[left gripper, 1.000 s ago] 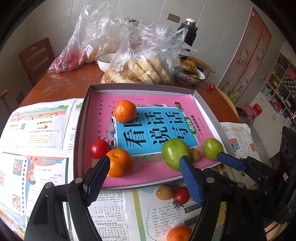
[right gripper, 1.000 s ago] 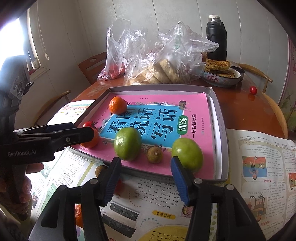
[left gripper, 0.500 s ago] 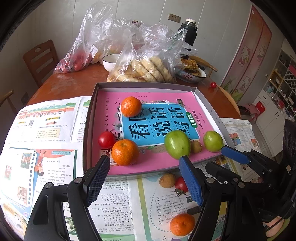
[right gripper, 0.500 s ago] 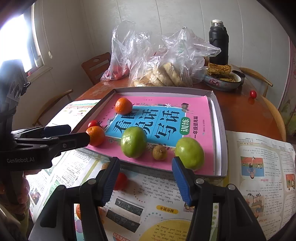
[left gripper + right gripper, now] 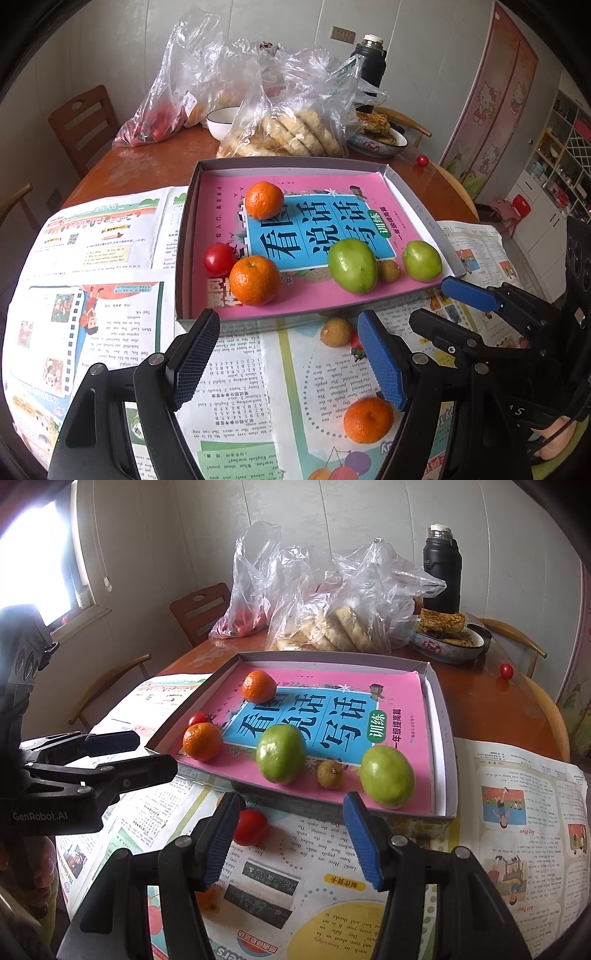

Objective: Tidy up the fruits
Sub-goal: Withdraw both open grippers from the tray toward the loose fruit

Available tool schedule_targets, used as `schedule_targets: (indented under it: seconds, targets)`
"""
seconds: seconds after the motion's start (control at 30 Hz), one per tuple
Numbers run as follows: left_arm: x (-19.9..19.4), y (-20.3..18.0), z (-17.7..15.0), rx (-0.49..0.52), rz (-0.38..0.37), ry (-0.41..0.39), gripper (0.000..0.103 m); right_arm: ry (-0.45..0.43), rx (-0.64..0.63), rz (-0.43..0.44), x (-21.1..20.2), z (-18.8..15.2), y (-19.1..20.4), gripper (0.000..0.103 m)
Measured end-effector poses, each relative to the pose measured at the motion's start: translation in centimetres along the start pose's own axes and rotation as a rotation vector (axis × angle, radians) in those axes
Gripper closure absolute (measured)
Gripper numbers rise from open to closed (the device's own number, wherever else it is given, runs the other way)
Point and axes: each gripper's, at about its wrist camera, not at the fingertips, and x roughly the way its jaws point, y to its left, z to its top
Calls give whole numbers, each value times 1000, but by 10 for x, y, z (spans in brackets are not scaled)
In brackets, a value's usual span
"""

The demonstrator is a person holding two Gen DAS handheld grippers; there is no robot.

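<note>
Left wrist view: the left tool [image 5: 288,360] hangs wide open and empty above the newspaper-covered worktop [image 5: 110,258], just short of the near wall of the shallow tray [image 5: 184,236]. On the tray's pink book cover lie a far orange [image 5: 264,200], a near orange [image 5: 255,280], a cherry tomato [image 5: 218,258] touching it on the left, a large green fruit [image 5: 352,266], a small brown fruit [image 5: 388,270] beside it and a smaller green fruit [image 5: 422,260] at the right. Outside the tray, on the paper, sit a loose orange [image 5: 368,419], a loose brown fruit [image 5: 335,331] and a red one mostly hidden behind the blue finger pad. The right tool [image 5: 454,306] reaches in from the right, open and holding nothing.

Right wrist view: the right tool [image 5: 291,840] is spread wide and empty, near the tray's front edge. A loose tomato [image 5: 251,827] lies on the paper just past its left finger. The left tool shows at the left edge.

The step in hand seems to be gathering the fruit that is outside the tray. The next move likely calls for lowering one tool over a loose fruit, closing gently so it does not roll or bruise, then lifting it over the tray wall into a free spot.
</note>
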Motion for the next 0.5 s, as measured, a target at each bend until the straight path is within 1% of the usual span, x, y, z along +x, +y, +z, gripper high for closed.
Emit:
schedule_targets:
  seconds: [0.5]
  targets:
    - [-5, -4, -25, 24, -7, 28, 25, 6, -14, 5, -1, -8, 8, 45]
